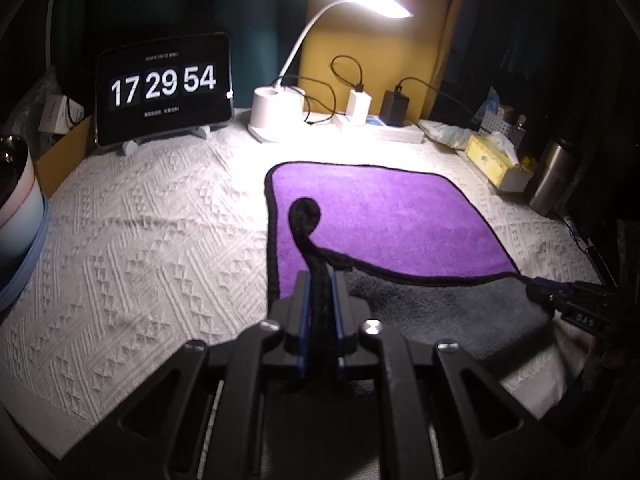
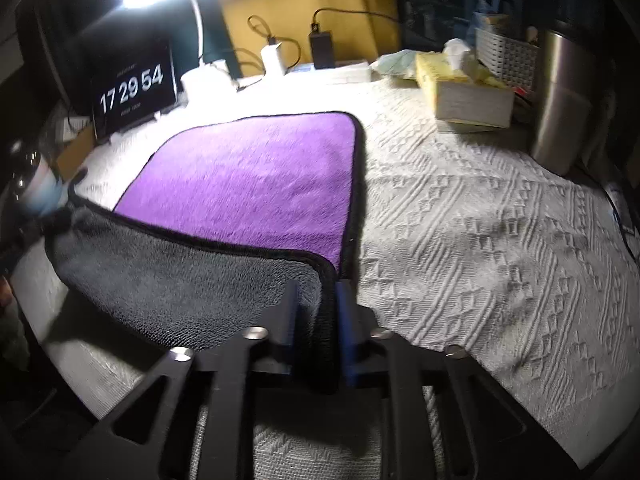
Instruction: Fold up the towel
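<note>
Left wrist: left tongs (image 1: 319, 280) clamped on the towel (image 1: 380, 220) near corner, black hem curling up; purple face flat on the table (image 1: 140, 232). Right wrist: right tongs (image 2: 318, 300) clamped on the other near corner, grey underside lifted.

Tablet's (image 1: 164, 90) small caption — illegible.
</note>
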### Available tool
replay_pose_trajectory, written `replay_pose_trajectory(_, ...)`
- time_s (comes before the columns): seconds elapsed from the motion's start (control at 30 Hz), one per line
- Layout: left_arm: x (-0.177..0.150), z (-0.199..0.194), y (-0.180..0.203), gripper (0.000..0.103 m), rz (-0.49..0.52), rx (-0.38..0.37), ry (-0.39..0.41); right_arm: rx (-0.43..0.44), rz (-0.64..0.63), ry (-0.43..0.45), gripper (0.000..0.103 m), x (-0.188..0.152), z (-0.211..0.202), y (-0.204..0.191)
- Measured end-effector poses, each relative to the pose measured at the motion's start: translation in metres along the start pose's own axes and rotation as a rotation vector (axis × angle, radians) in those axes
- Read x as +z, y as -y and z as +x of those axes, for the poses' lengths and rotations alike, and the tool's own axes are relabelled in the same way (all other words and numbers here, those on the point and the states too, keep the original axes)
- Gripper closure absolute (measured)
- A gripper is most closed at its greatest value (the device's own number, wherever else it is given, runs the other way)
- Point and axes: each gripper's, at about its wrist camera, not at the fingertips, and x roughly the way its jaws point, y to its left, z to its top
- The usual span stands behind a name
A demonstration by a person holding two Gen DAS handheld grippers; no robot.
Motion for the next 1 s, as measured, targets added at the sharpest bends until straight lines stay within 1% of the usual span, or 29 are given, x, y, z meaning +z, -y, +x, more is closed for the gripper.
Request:
replay_pose_trajectory(0.1, 0.001, -0.004, 0.001, 0.093, 0.006, -0.001, 0.018, -0.001, -0.011, 0.0, 0.097, 0.0, 0.001, -0.003)
replay_pose_trajectory(0.13, 0.001, -0.005, 0.001, 0.093, 0.006, -0.001, 0.02, -0.01, -0.013, 0.011, 0.098, 0.0, -0.001, -0.004)
replay_pose_trajectory(0.4, 0.009, -0.014, 0.0, 0.093, 0.006, 0.002, 0.065, -0.067, -0.055, 0.081, 0.099, 0.009, -0.018, -0.008)
replay_pose_trajectory(0.6, 0.015, -0.016, -0.004, 0.093, -0.005, 0.005, 0.089, -0.082, -0.056, 0.129, 0.099, 0.022, -0.027, -0.008)
replay_pose_trajectory(1.0, 0.03, -0.007, -0.009, 0.093, -0.017, -0.004, 0.112, -0.098, -0.051, 0.162, 0.099, 0.044, -0.028, -0.009)
